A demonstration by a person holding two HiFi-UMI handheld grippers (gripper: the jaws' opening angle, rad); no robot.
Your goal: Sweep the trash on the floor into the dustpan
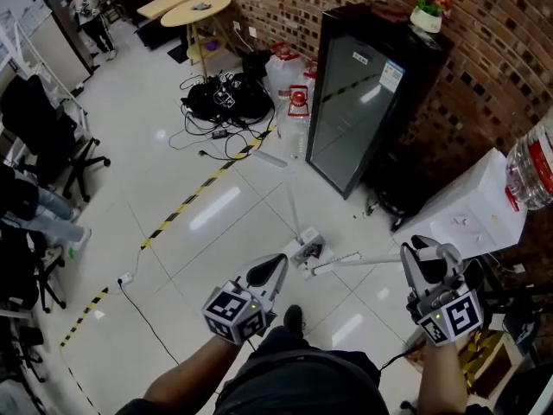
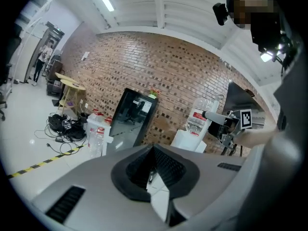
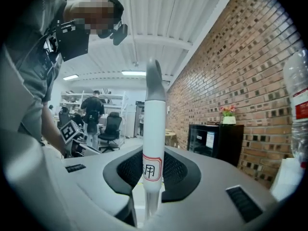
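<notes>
My right gripper (image 1: 423, 256) (image 3: 153, 177) is shut on a white broom handle (image 3: 154, 143) that carries a red-framed label. The handle (image 1: 359, 261) runs level from this gripper toward the left and ends in a grey tip. The broom's head is out of sight. A small grey-white dustpan (image 1: 308, 249) stands on the floor ahead of my feet, with a thin pole (image 1: 295, 210) rising from it. My left gripper (image 1: 275, 263) (image 2: 154, 174) hovers just left of the dustpan, apart from it, with its jaws together and nothing clearly between them. I cannot make out any trash.
A black glass-door fridge (image 1: 354, 102) with a flower pot (image 1: 428, 11) stands against the brick wall. Water bottles (image 1: 294, 102) and a cable pile (image 1: 225, 98) lie to its left. A white water dispenser (image 1: 467, 214) is at right. Office chairs (image 1: 52, 145) line the left. Yellow-black tape (image 1: 186, 199) crosses the floor.
</notes>
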